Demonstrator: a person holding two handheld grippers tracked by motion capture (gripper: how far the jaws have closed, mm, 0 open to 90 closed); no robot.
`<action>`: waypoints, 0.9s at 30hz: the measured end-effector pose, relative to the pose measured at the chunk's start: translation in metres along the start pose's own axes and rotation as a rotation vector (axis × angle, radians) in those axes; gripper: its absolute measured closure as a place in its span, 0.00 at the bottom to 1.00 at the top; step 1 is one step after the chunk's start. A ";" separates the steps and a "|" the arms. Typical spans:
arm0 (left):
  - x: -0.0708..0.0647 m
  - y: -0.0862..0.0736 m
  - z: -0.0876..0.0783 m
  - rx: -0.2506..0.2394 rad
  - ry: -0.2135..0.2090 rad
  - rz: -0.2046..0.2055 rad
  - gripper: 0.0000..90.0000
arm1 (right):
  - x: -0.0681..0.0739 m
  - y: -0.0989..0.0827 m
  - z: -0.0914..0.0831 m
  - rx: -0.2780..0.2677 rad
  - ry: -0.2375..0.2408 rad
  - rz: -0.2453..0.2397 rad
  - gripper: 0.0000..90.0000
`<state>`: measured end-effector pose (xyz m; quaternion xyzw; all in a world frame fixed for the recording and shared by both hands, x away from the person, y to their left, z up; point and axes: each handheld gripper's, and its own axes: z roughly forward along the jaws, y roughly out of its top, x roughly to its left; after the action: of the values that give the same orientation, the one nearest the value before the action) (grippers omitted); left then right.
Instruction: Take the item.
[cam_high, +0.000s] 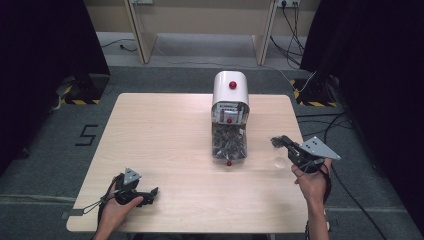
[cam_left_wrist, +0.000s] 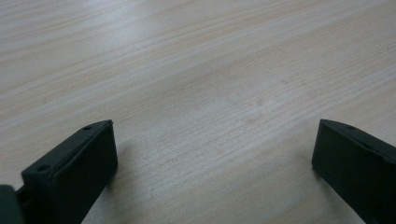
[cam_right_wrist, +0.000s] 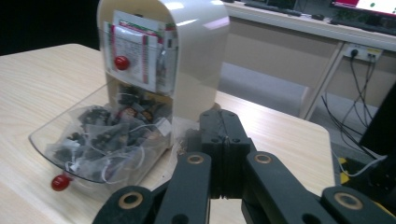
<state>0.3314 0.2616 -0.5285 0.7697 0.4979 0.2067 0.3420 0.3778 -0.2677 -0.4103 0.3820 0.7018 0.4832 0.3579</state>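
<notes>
A cream-white dispenser box (cam_high: 230, 90) with a rounded top stands at the middle of the wooden table (cam_high: 160, 130). Its clear lower drawer (cam_high: 229, 145) is tilted open toward me and holds several dark tea bags (cam_right_wrist: 107, 130); a red knob (cam_right_wrist: 60, 182) sits on the drawer's front. The upper window shows paper sachets (cam_right_wrist: 135, 51) behind another red knob (cam_right_wrist: 121, 62). My right gripper (cam_high: 276, 142) is shut with nothing in it, to the right of the drawer and apart from it, its tips (cam_right_wrist: 223, 116) pointing at the box. My left gripper (cam_high: 154, 191) lies open near the front left edge, jaws (cam_left_wrist: 215, 123) wide over bare wood.
A faint clear round thing (cam_high: 279, 161) lies on the table just in front of the right gripper. Black curtains hang on both sides. Cables (cam_high: 345, 125) run over the floor at the right, and wooden desk legs (cam_high: 142, 35) stand behind the table.
</notes>
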 end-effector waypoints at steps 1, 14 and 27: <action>0.000 0.000 0.000 0.000 0.000 0.000 0.00 | -0.002 -0.001 -0.001 0.001 -0.007 -0.001 1.00; 0.000 0.000 0.000 0.000 0.000 0.000 0.00 | -0.019 -0.013 -0.002 0.034 -0.059 0.025 1.00; 0.000 0.000 0.000 0.000 0.000 0.000 0.00 | -0.027 -0.022 0.002 0.069 -0.070 0.045 1.00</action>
<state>0.3314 0.2616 -0.5285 0.7696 0.4979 0.2067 0.3420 0.3873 -0.2958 -0.4286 0.4263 0.6964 0.4529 0.3580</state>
